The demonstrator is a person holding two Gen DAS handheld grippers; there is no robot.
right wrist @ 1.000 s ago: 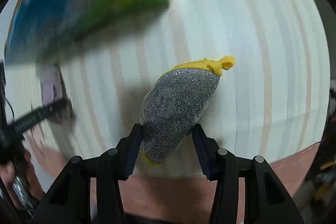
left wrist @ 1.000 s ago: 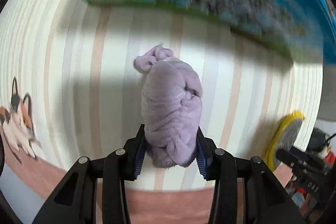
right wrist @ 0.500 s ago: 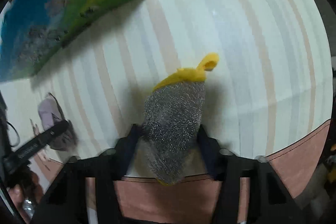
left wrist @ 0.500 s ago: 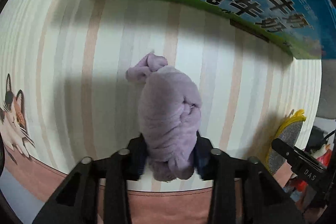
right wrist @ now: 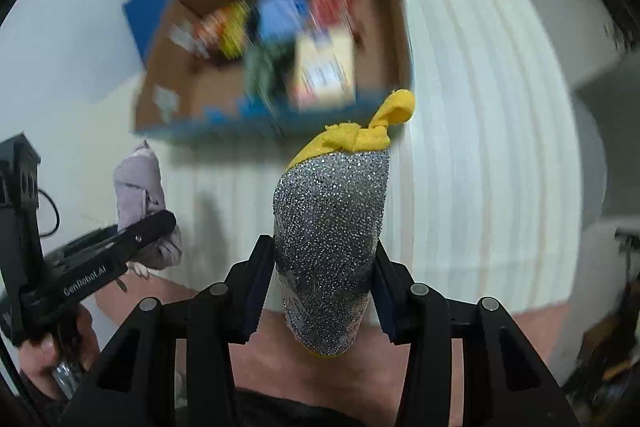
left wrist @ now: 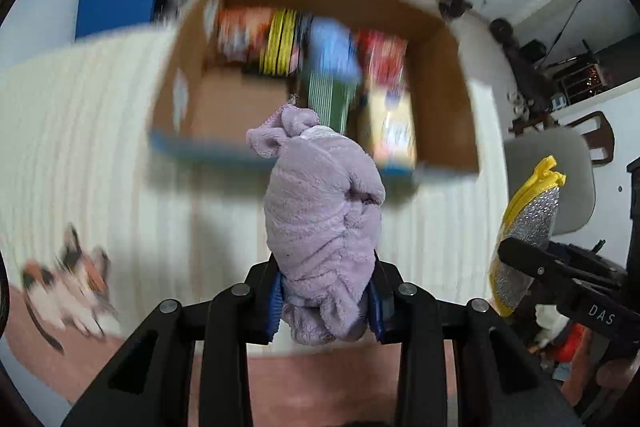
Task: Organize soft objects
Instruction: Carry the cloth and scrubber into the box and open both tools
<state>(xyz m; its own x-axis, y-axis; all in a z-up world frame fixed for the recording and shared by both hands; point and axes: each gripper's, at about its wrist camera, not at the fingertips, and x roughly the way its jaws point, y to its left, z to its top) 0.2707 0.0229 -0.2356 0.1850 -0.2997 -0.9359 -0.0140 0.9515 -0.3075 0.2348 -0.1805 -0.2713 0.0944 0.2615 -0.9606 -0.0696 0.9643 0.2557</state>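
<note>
A crumpled lilac plush cloth (left wrist: 324, 223) is held upright at frame centre, and a silver-glitter scouring pad with knotted yellow backing (right wrist: 330, 227) is likewise held upright centrally.

A box (left wrist: 440, 99) sits on the bench (left wrist: 88, 155) ahead of both grippers, with packets (left wrist: 390, 131) lying inside it. The cloth (left wrist: 320, 227) sits between the left gripper's (left wrist: 326, 301) fingers, the scrubber (right wrist: 330, 239) between the right gripper's (right wrist: 320, 291), the cloth left of the scrubber.
</note>
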